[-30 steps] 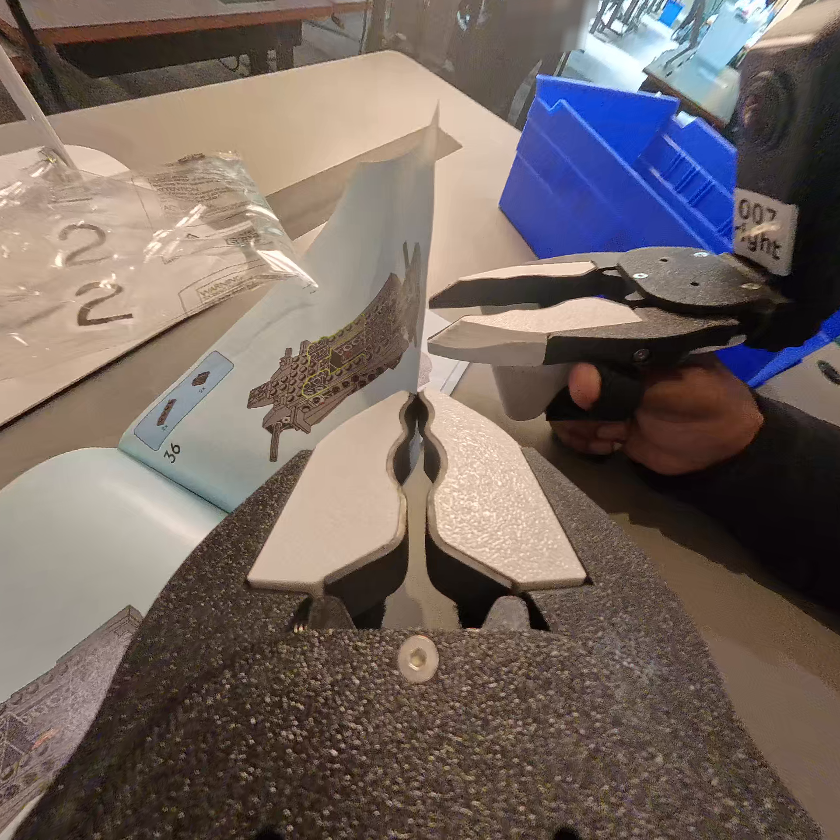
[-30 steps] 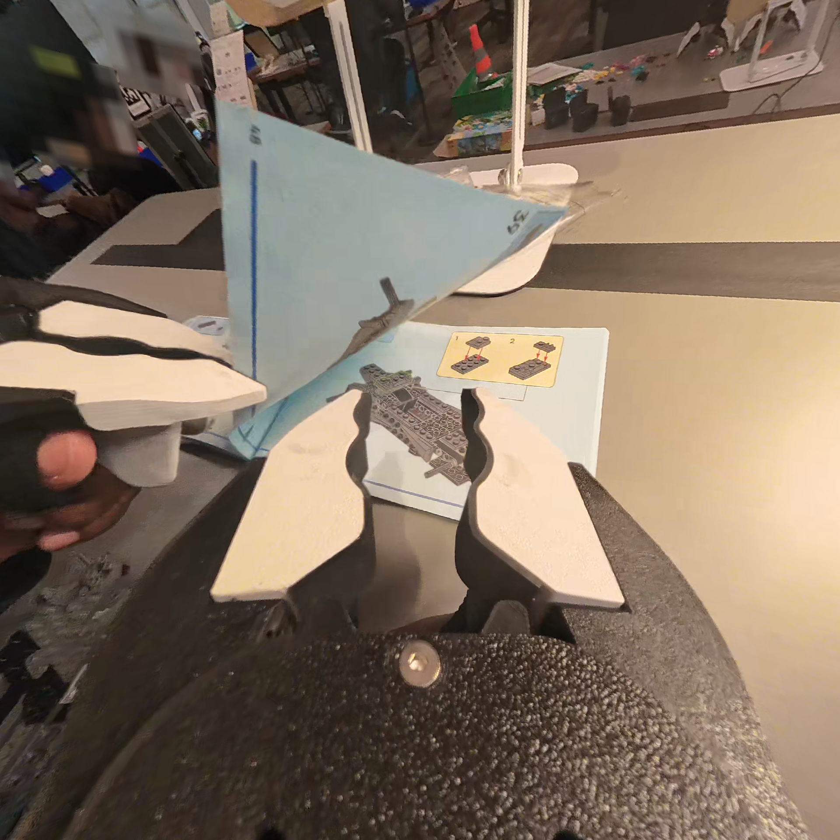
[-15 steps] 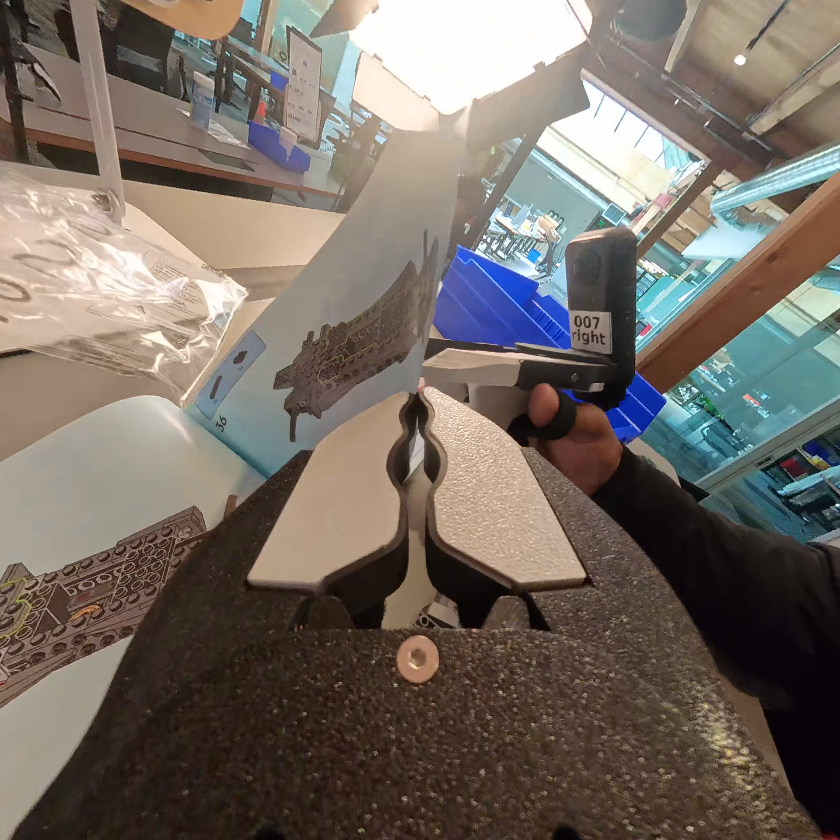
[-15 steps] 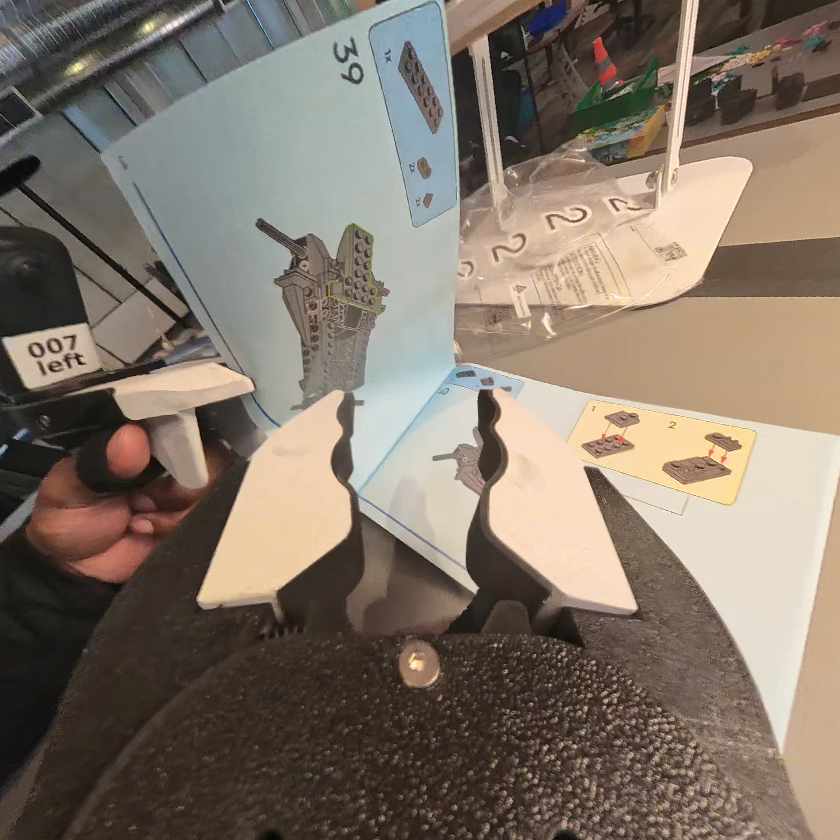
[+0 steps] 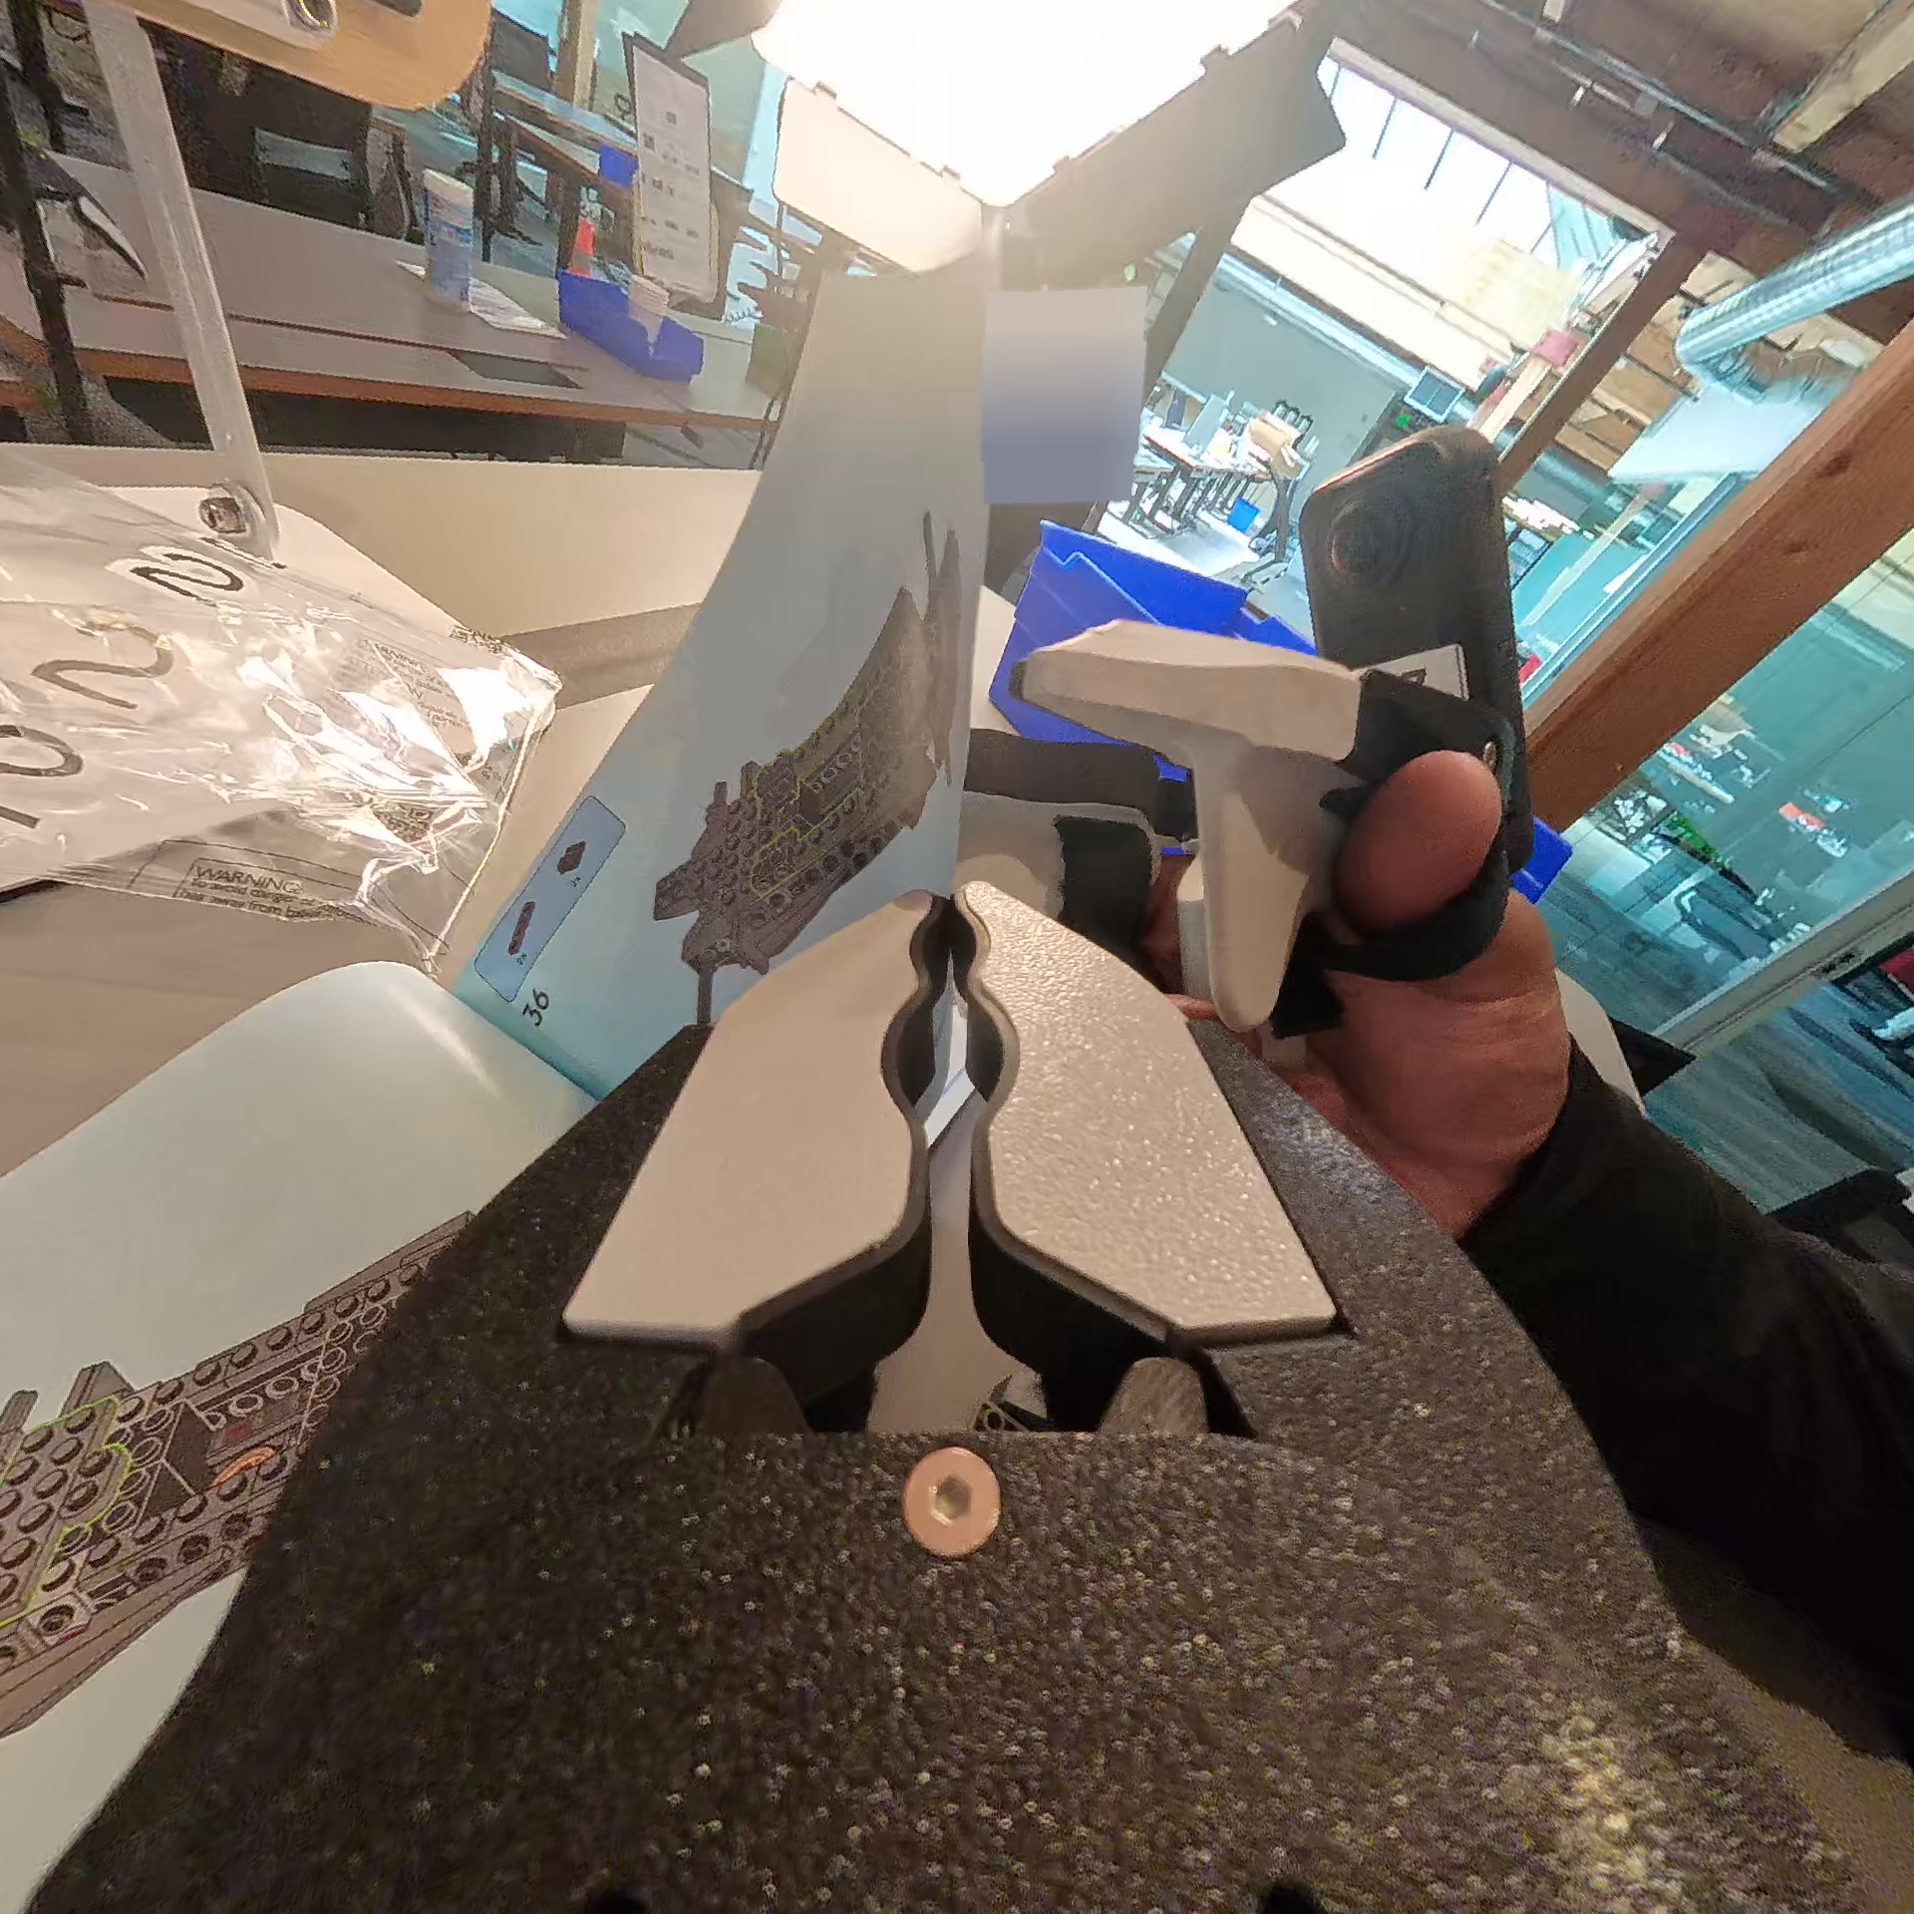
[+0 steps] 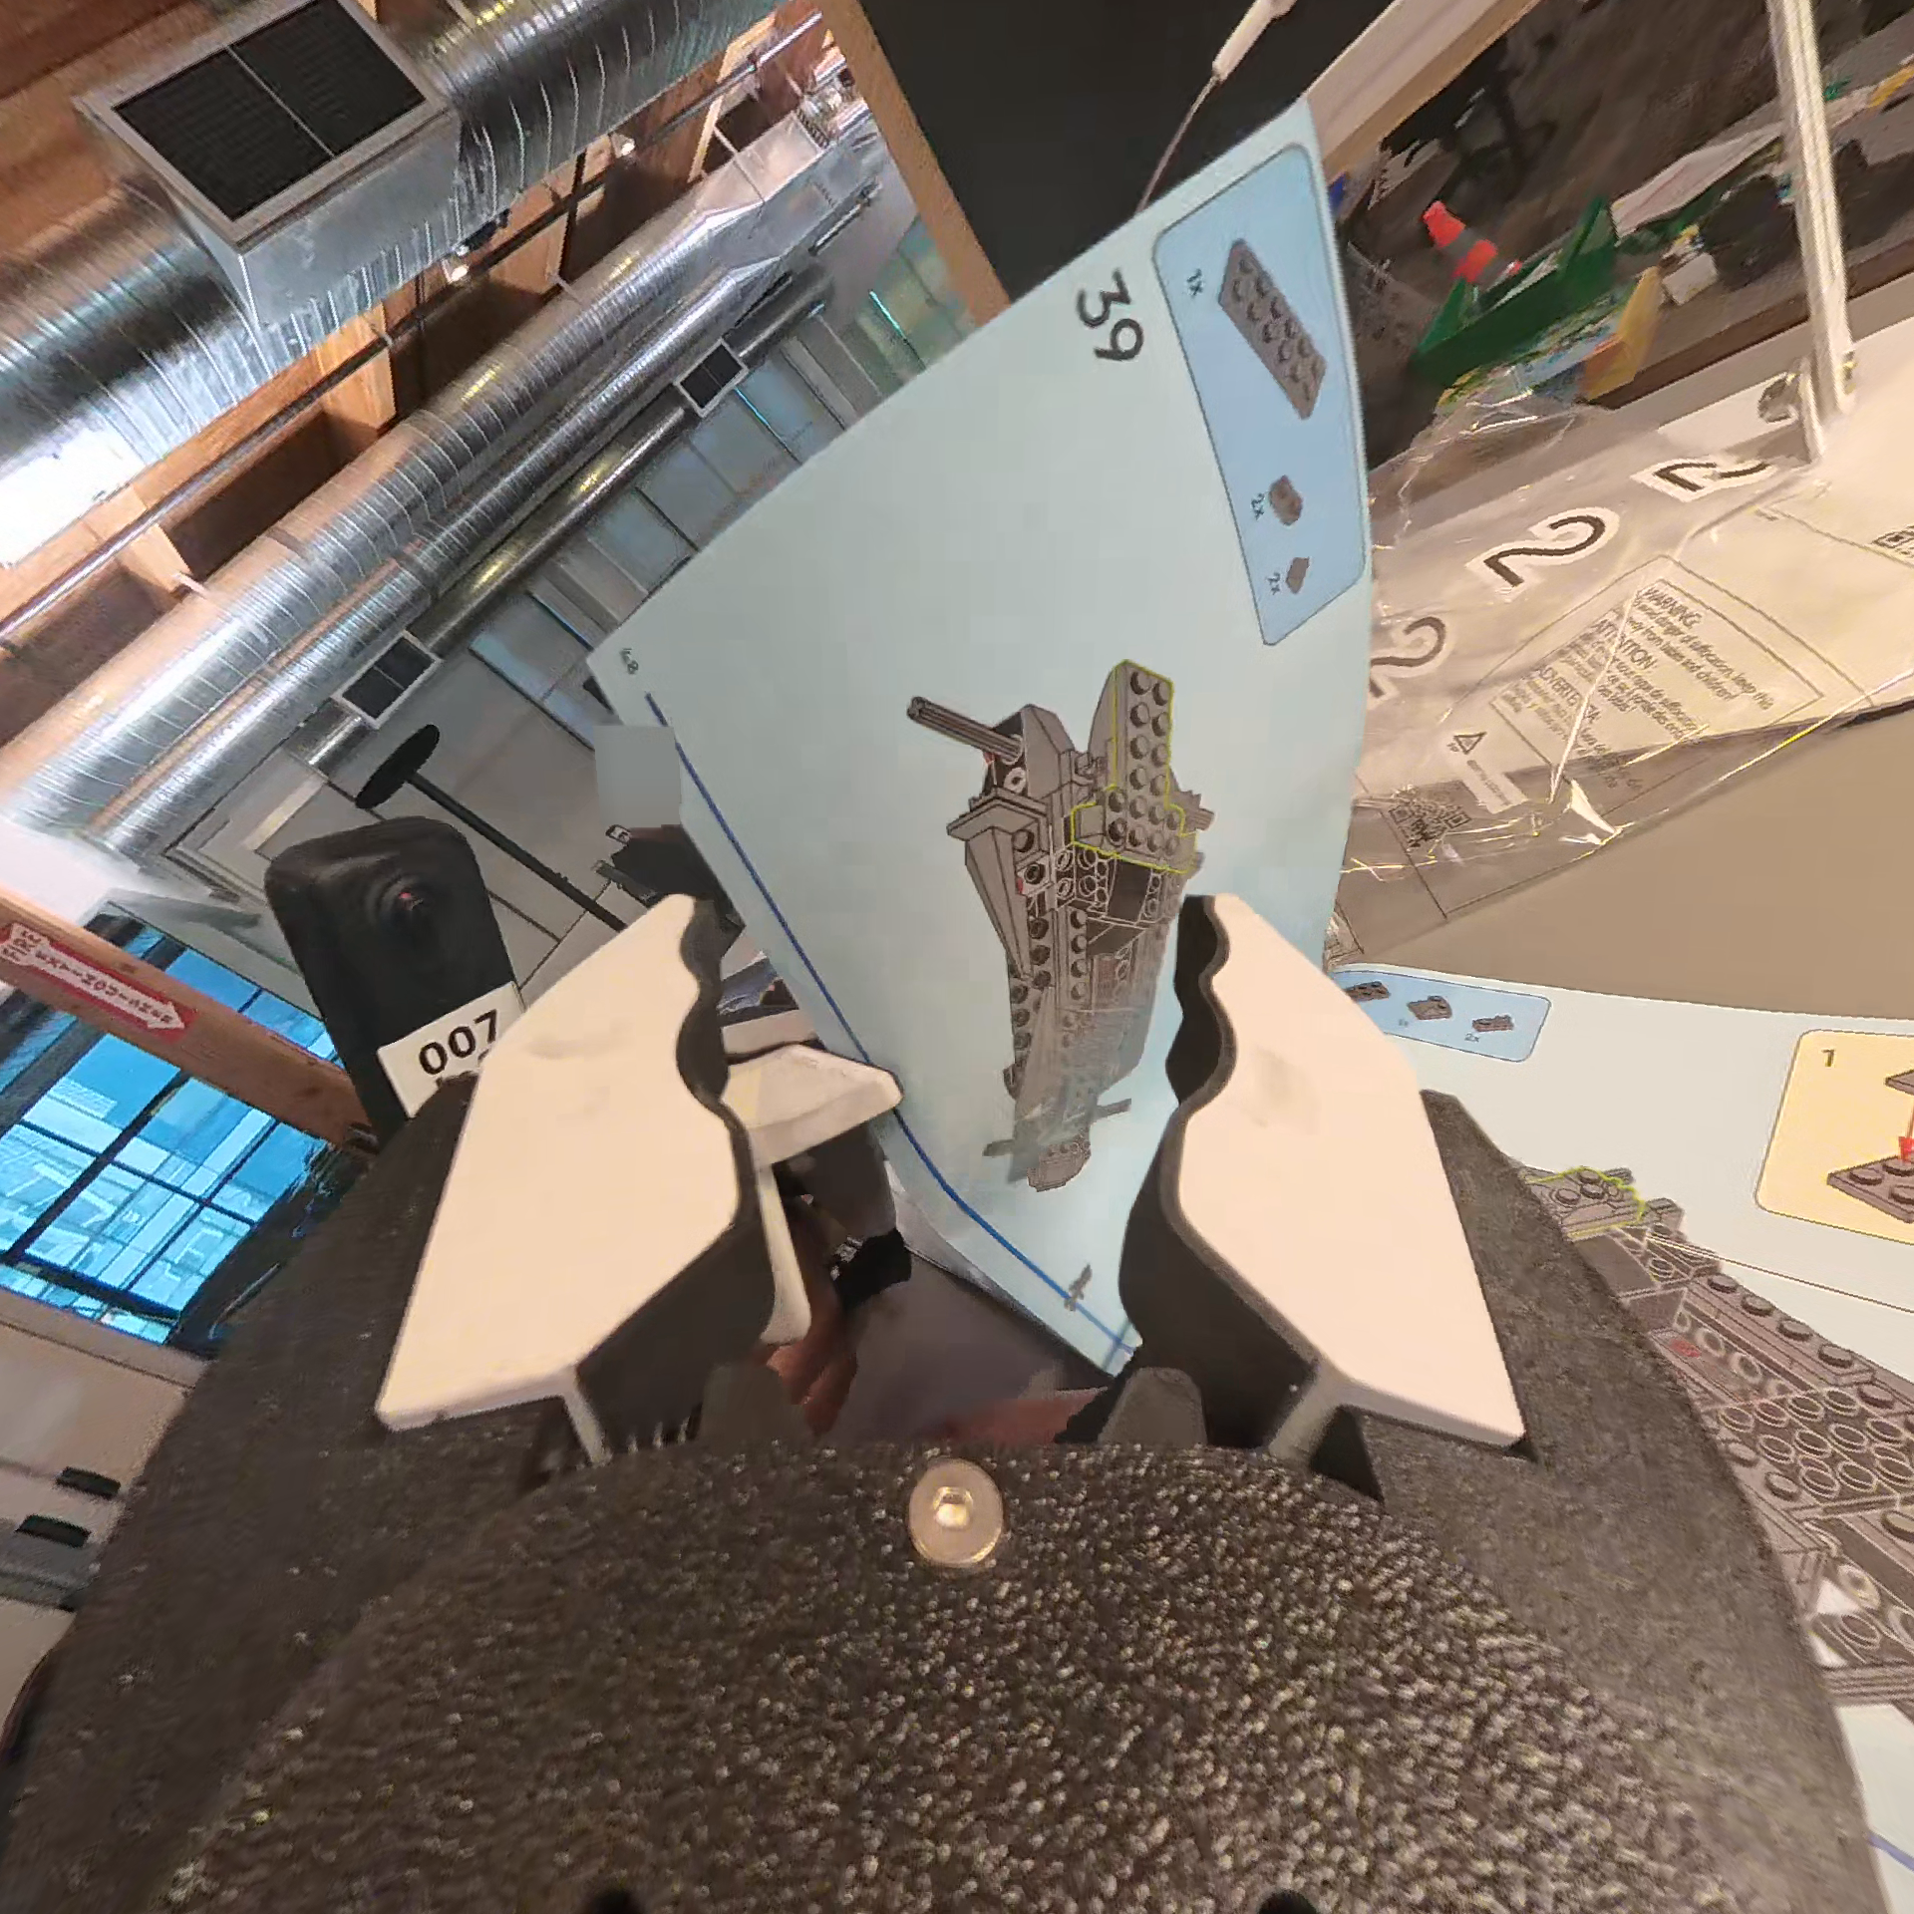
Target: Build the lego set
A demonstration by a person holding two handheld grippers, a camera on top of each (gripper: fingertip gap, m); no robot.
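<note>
Since a moment ago, both views have tilted up toward the ceiling, and the right gripper's jaws have spread wide. Crinkled clear plastic bags point(image 5: 238, 725) lie at left on the beige table point(image 5: 539, 539). Beside them, the pale-blue paper page printed with a grey brick model point(image 5: 829, 663) stands upright, its edge pinched in the clenched left gripper point(image 5: 951, 911); the booklet's remaining pages point(image 6: 1709, 1088) lie flat. The right gripper point(image 6: 937, 932) is released, the page between its fingers untouched. Blue plastic bins point(image 5: 1119, 590) and workshop benches stand behind.
</note>
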